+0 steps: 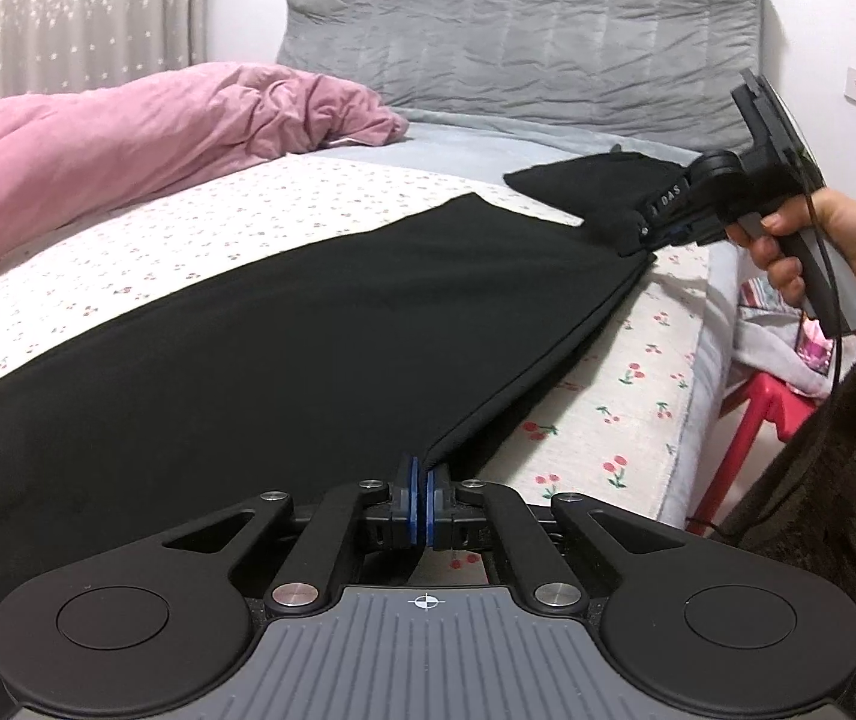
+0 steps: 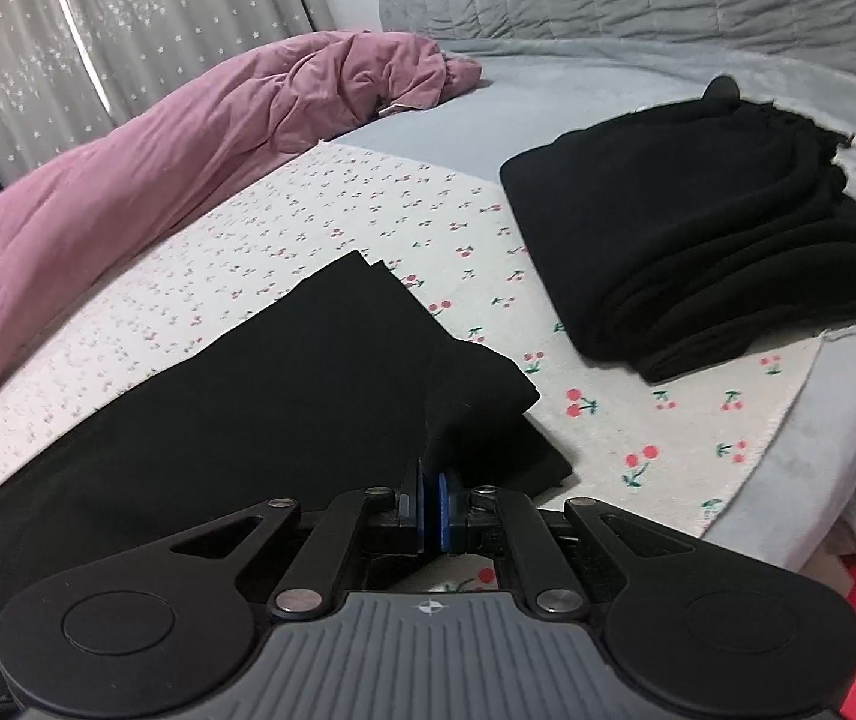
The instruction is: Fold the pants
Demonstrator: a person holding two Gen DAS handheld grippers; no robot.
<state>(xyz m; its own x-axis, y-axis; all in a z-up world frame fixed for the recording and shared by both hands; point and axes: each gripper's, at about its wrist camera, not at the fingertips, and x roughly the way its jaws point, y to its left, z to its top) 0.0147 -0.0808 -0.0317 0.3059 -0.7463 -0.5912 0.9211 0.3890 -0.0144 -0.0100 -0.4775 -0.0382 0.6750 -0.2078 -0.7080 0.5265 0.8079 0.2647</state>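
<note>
where the pink duvet (image 1: 128, 144) bunches at far left, we keep the black pants (image 1: 284, 324) spread across the cherry-print sheet (image 1: 625, 396). our left gripper (image 1: 426, 471) is clenched on their near edge, and further right our right gripper (image 2: 431, 474) pinches the hem end, with a folded black pile (image 2: 697, 228) just beyond.

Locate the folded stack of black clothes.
In the right wrist view, the folded black stack lies on the right of the bed, straddling the cherry-print sheet and grey blanket.
</note>
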